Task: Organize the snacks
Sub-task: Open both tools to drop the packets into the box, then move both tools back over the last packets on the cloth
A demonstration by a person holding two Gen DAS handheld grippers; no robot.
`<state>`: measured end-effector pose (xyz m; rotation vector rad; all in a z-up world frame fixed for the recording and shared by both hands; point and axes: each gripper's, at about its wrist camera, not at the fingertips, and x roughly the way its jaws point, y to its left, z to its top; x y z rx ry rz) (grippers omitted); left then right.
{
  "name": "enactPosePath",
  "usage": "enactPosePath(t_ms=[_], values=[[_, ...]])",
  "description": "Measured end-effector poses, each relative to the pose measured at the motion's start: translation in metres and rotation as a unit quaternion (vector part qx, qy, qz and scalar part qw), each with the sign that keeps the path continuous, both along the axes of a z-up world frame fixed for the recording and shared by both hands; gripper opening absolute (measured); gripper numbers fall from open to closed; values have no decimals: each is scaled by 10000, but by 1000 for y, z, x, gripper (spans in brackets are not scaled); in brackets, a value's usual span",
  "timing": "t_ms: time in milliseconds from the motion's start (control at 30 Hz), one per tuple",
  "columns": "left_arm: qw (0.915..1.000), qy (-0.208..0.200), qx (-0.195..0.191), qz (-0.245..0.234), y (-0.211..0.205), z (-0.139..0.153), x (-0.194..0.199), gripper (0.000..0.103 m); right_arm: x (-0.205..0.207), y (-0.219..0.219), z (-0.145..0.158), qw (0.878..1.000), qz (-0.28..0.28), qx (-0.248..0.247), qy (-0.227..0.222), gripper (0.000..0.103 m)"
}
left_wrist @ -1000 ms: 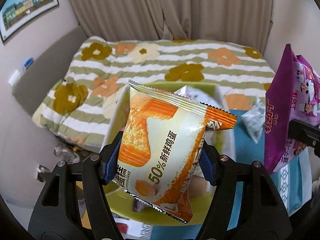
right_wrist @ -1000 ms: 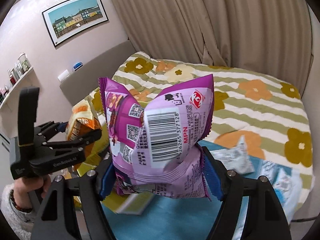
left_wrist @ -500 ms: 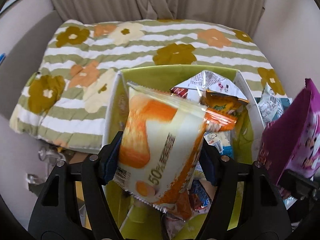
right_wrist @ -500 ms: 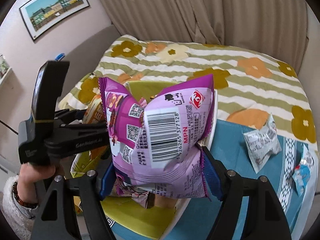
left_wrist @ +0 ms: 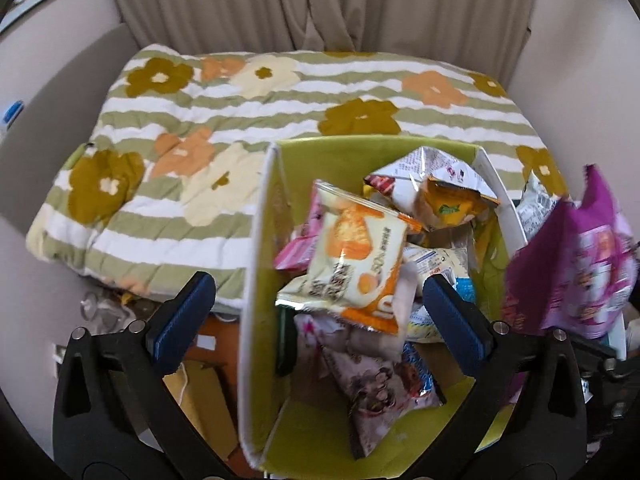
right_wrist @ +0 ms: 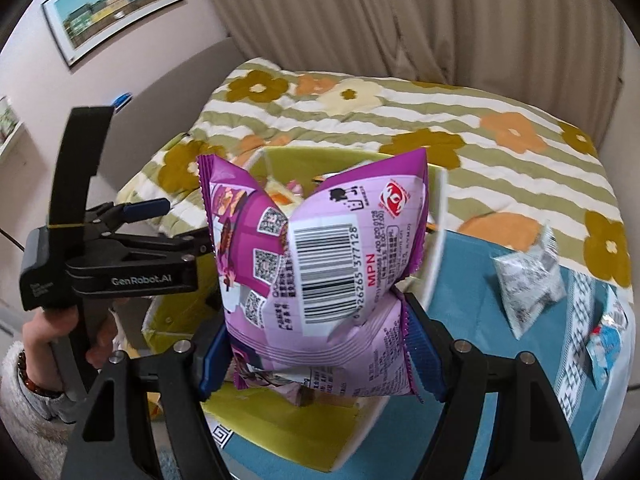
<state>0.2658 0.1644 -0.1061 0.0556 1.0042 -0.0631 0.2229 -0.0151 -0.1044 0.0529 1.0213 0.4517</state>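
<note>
The green box [left_wrist: 260, 320] is the landmark here. It stands on the blue table [right_wrist: 480, 340], with the flowered bed [left_wrist: 200, 120] just behind it, and it is already piled with snack packets.

The left gripper [left_wrist: 316, 312] hangs above the near end of the box. Its jaws are opening and stand wide, and the orange cake packet [left_wrist: 352, 264] lies loose on the pile between them, touched by neither of the blue fingers [left_wrist: 184, 312]. That packet rests tilted on other wrappers near the box's left wall, so a careless withdrawal could catch its crimped edge on a finger and drag it out of the box.

The right gripper [right_wrist: 316, 348] hovers over the right side of the box. Its jaws are easing apart, though the pads press on the purple bag [right_wrist: 316, 276], which bulges upward between them. The bag appears only partly over the box, with its right half above the rim and the table. If it comes free here, it may land on the rim and tip outside. It is puffy and slick, so it could also slide off the heap.

Right of the box, a silver packet [right_wrist: 528, 280] and a small blue packet [right_wrist: 604, 344] lie on the table, not yet put away.
</note>
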Motion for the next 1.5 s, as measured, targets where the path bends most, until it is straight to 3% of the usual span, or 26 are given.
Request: enactPosePath(t_ms=[300, 433, 500, 633, 1167, 1500], values=[[9993, -60, -28, 364, 24, 2, -11, 103, 10, 25, -30, 9990, 300, 19, 318, 75], [9990, 24, -55, 440, 29, -4, -16, 103, 8, 28, -39, 9983, 422, 61, 398, 88], [9989, 30, -65, 454, 31, -5, -18, 103, 4, 28, -40, 9985, 430, 0, 327, 101], [9989, 31, -128, 443, 33, -5, -24, 103, -7, 24, -39, 9989, 421, -140, 175, 103], [9978, -612, -202, -160, -3, 47, -51, 103, -42, 8, 17, 9983, -157, -192, -520, 103], [9904, -1095, -247, -804, -44, 80, -67, 103, -82, -30, 66, 9840, -1202, -341, -1267, 103]])
